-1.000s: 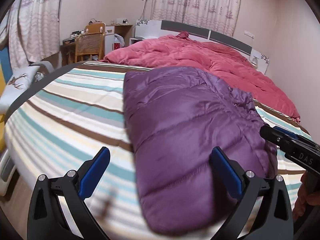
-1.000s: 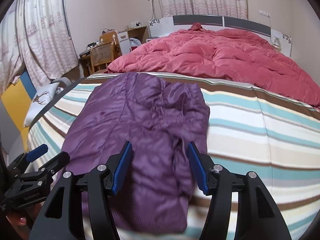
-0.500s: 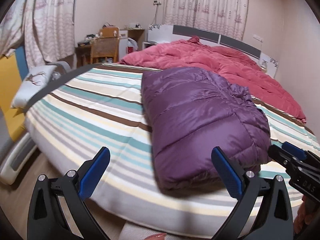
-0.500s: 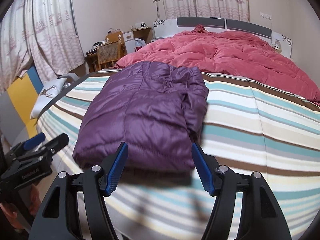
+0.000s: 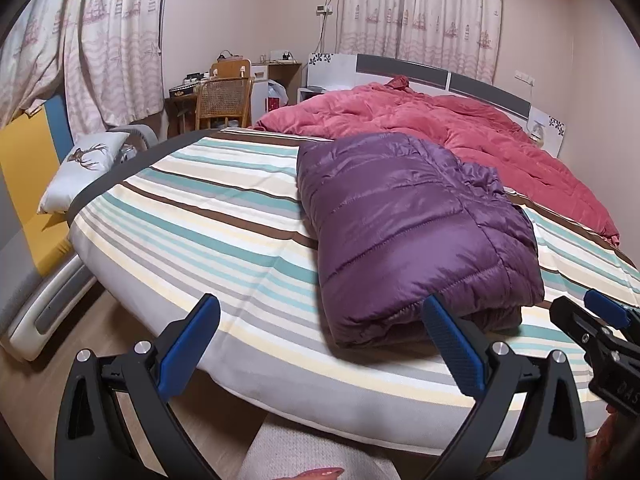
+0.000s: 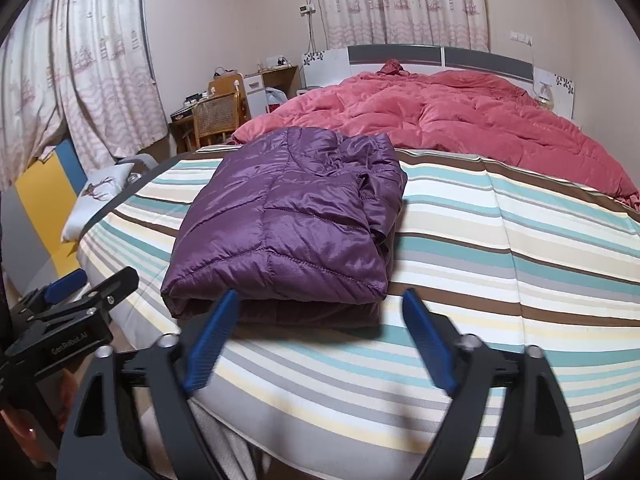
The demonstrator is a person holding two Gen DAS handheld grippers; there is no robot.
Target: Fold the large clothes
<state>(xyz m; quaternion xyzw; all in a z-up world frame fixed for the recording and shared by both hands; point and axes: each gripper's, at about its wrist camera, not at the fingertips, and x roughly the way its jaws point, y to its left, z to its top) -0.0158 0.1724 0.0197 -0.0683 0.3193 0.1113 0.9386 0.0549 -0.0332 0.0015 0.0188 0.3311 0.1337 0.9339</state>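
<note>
Left tongs (image 5: 320,332) and right tongs (image 6: 322,330), both spread wide and empty, held apart from the cloth at the foot of the bed (image 6: 500,240). Purple down jacket (image 6: 296,216), folded into a compact rectangle, lying on the striped sheet; red duvet (image 6: 440,116) bunched behind it.

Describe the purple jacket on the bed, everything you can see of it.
The purple jacket is a shiny, quilted puffer with stitched horizontal channels, looking like smooth nylon over padding. It lies folded into a thick, roughly rectangular bundle with layers stacked at its near edge, flat on the striped bedsheet near the foot of the bed. Its right side shows bunched folds and a seam; a collar or sleeves cannot be made out. Its far end lies close to the red comforter. Neither open gripper touches it.
</note>
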